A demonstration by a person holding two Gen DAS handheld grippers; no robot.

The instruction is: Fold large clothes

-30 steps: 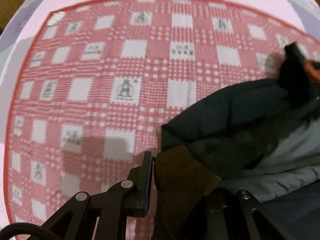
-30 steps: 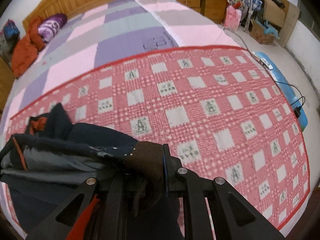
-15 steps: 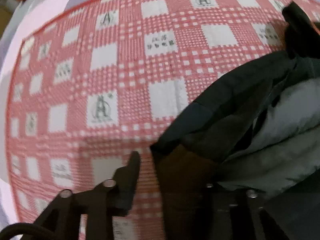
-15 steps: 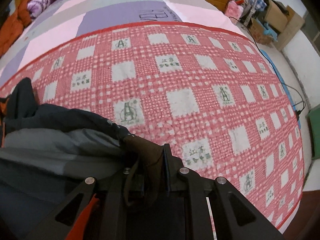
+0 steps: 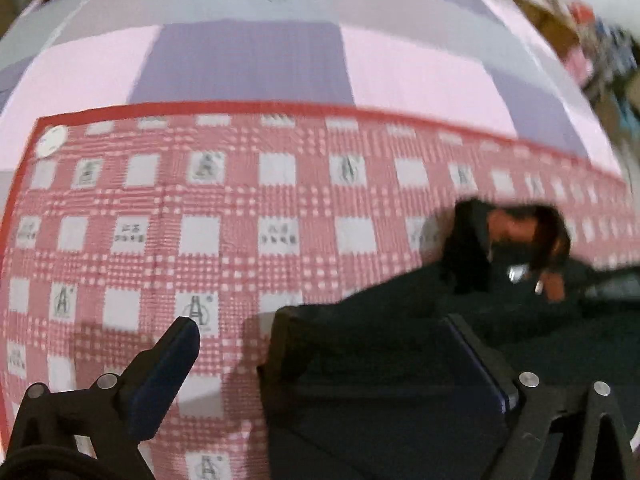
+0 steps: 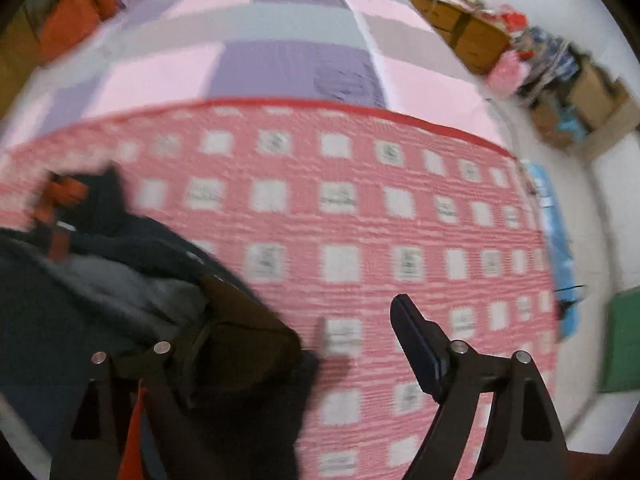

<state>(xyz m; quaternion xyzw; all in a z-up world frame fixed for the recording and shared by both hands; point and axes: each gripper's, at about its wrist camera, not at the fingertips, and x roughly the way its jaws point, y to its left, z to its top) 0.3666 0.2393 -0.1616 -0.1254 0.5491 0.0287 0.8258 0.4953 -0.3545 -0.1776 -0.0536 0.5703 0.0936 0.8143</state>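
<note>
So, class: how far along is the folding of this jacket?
Done: the dark jacket lies bunched and doubled over on the checked quilt. In hand: nothing; left tongs and right tongs are both open. Left: smoothing and any final folds.

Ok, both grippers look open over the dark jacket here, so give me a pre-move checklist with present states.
1. Left gripper open: ok, fingers wide apart.
2. Right gripper open: ok, fingers spread.
3. Dark jacket free of both grippers: cannot tell; the brown cuff lies against the right gripper's left finger, and fabric covers the left gripper's right finger.
4. Jacket resting on the red checked blanket: ok.
5. Fold neat and flat: not ok, bunched, grey lining showing.
6. Image sharp enough to pick a grasp point: not ok, blurred.
</note>
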